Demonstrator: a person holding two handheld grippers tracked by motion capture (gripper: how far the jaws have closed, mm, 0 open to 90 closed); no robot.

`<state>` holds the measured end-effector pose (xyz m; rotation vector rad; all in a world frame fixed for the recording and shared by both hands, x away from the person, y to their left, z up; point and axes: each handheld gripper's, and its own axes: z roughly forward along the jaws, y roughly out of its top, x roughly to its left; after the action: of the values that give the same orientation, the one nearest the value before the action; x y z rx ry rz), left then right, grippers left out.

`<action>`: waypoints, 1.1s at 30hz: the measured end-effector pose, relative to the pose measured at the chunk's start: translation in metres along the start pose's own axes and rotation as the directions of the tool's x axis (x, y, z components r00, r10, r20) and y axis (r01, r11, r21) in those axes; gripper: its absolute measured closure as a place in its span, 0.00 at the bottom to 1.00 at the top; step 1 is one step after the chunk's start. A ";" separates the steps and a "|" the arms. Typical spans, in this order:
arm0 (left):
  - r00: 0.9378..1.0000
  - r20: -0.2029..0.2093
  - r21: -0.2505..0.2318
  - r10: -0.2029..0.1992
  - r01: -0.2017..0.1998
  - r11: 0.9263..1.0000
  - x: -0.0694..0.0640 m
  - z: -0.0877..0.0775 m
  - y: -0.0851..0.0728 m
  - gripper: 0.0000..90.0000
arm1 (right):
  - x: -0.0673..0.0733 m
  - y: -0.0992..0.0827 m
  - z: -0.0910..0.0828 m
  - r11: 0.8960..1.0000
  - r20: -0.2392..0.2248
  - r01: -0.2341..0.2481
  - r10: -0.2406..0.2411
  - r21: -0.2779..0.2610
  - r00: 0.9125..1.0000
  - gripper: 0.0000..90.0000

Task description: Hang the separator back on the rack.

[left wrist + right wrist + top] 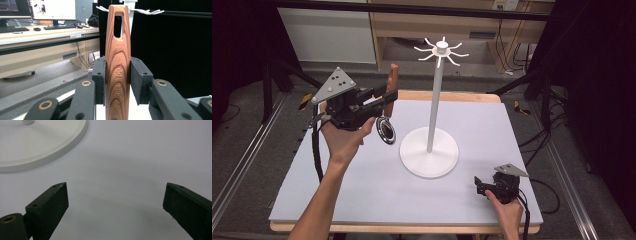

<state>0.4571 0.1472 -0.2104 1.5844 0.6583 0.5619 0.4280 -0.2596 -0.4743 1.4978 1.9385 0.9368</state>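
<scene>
Pale bench, white hook stand at centre.
Your left hand-held gripper clamps the wooden-handled utensil upright, slot toward the hooks; right hand-held gripper rests wide apart.

The left tongs are clamped on a wooden utensil handle, both black pads pressed against its sides. The handle stands upright between them, its grain running lengthwise, "KITCHEN TOOL" stamped low on it and a long hanging slot cut near its top. Just behind the handle's top spread the white hooks of a rack. Far off left of the tongs stands a desk with monitors and a keyboard.
</scene>
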 end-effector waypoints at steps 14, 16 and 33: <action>1.000 0.019 0.005 0.019 -0.019 1.000 -0.007 0.017 0.014 0.75 | -0.001 0.000 0.000 1.000 -0.002 -0.011 0.011 0.000 1.000 0.07; 1.000 0.023 0.006 0.016 -0.016 1.000 -0.007 0.020 0.016 0.75 | -0.001 0.000 0.000 1.000 -0.003 -0.016 0.016 0.001 1.000 0.07; 0.999 0.031 0.017 0.007 -0.008 1.000 -0.007 0.038 0.023 0.75 | -0.002 0.000 0.000 1.000 -0.004 -0.010 0.010 -0.001 1.000 0.07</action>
<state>0.4806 0.1142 -0.1913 1.6088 0.6351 0.5374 0.4283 -0.2612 -0.4739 1.5076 1.9345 0.9464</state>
